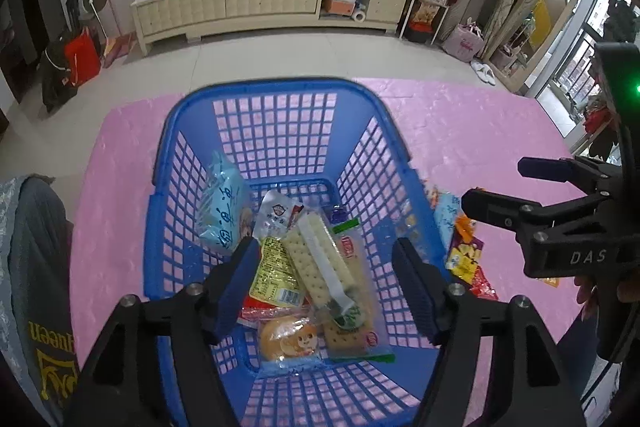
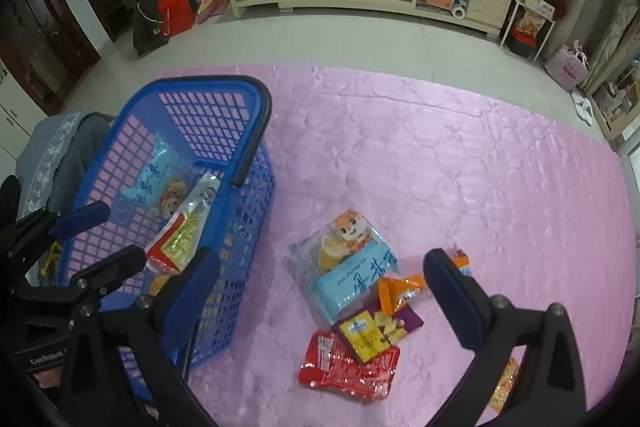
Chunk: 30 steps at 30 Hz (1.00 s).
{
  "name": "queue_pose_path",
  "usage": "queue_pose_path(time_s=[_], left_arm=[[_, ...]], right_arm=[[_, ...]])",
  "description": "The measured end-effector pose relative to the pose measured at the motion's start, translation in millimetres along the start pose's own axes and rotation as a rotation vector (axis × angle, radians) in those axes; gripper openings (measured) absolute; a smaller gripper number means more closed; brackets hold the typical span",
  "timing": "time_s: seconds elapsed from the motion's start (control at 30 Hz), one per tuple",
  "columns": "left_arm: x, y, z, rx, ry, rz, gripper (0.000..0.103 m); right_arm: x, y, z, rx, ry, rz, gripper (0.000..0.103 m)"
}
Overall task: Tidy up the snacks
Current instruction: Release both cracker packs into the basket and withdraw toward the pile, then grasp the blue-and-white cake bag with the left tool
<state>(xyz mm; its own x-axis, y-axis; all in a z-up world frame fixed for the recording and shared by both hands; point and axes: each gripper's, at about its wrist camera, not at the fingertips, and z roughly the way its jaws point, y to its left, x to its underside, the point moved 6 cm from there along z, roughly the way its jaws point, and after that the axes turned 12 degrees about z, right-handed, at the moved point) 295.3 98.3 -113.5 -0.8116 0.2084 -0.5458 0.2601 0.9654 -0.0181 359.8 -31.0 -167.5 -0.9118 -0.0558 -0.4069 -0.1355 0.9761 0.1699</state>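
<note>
Snacks split between basket and mat

One blue basket (image 1: 276, 115) is sitting at the left on the pink mat (image 2: 460, 155), holding at least five packets, a cracker pack (image 1: 320, 267) among them. Above it the left gripper (image 1: 324, 291) is hovering, jaws apart and empty. Further right, about five loose packets (image 2: 356, 311) are lying beneath the right gripper (image 2: 320, 291), spread wide, gripping nothing.

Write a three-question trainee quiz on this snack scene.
1. True or false: the left tongs hold a snack.
2. Where is the cracker pack? A) in the basket B) on the pink mat C) in the right tongs
3. Which pack lies nearest the camera in the loose pile, right wrist view?

Key: 1. False, they are open and hold nothing. 2. A. 3. The red pack.
</note>
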Motion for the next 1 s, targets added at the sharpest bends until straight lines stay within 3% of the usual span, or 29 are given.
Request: queue_pose_path(time_s=[0.3, 0.53, 0.67, 1.0], left_arm=[[-9, -37, -36, 0.004, -0.053, 0.045, 0.073], [-26, -75, -40, 0.009, -0.075, 0.106, 0.076], [-35, -94, -29, 0.045, -0.058, 0.136, 0.076], [-64, -136, 11, 0.055, -0.027, 0.226, 0.076]], right_arm=[[7, -23, -42, -0.004, -0.039, 0.008, 0.103], [11, -60, -62, -0.002, -0.052, 0.046, 0.103], [12, -83, -67, 0.000, -0.049, 0.066, 0.103], [5, -140, -58, 0.026, -0.036, 0.091, 0.103]])
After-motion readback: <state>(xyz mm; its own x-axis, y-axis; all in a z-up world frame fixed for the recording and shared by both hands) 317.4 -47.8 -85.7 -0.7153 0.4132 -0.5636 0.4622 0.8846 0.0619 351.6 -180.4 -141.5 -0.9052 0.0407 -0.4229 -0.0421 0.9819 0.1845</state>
